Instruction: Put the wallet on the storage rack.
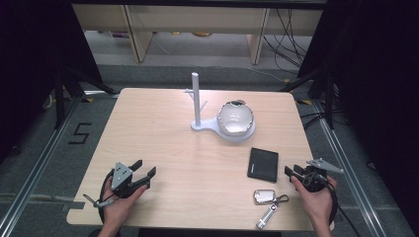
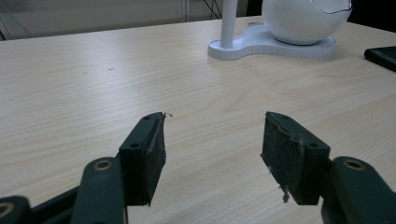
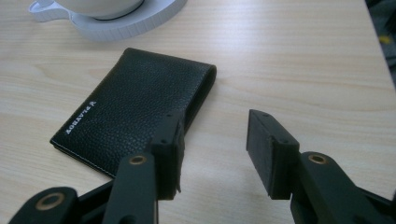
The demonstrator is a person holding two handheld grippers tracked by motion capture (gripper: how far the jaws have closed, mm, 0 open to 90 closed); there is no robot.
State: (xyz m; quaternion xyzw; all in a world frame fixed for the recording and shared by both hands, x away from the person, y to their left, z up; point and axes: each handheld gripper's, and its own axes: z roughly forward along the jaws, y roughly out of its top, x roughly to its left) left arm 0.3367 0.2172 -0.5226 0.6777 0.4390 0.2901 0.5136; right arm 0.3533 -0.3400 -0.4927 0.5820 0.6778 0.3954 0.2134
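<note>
A: High view: lying near the right edge of the tabletop (image 1: pixel 163 148), a black wallet (image 1: pixel 263 164), flat and closed, just ahead of the right tool (image 1: pixel 295 173).

B: Right tool resting at the tabletop's right front corner in a hand (image 1: pixel 316 197), jaws standing apart, released, gripping nothing.

A: Right gripper view: pointing along the wallet (image 3: pixel 135 109), left jaw sitting over its near corner, right jaw over bare wood beside it. Touching or not, hard to tell.

B: Lying just in front of the wallet, near the front edge, a key ring with a silver tag (image 1: pixel 264 196) and a small metal cylinder (image 1: pixel 266 217) clipped to it.

A: Left tool (image 1: pixel 144 168) sitting at the left front of the tabletop in the other hand (image 1: pixel 121 202), well apart from the wallet.

B: Left gripper view: jaws of the left tool (image 2: pixel 212 144) spread wide, released, bare wood showing between them.

A: Standing toward the back middle, a white stand (image 1: pixel 212 126) with an upright post (image 1: pixel 196 98) and a round white bowl (image 1: pixel 235 117) on its base.

B: Same stand (image 2: pixel 261 44) showing far ahead in the left gripper view, with the wallet's corner (image 2: pixel 383 56) at the right edge.
</note>
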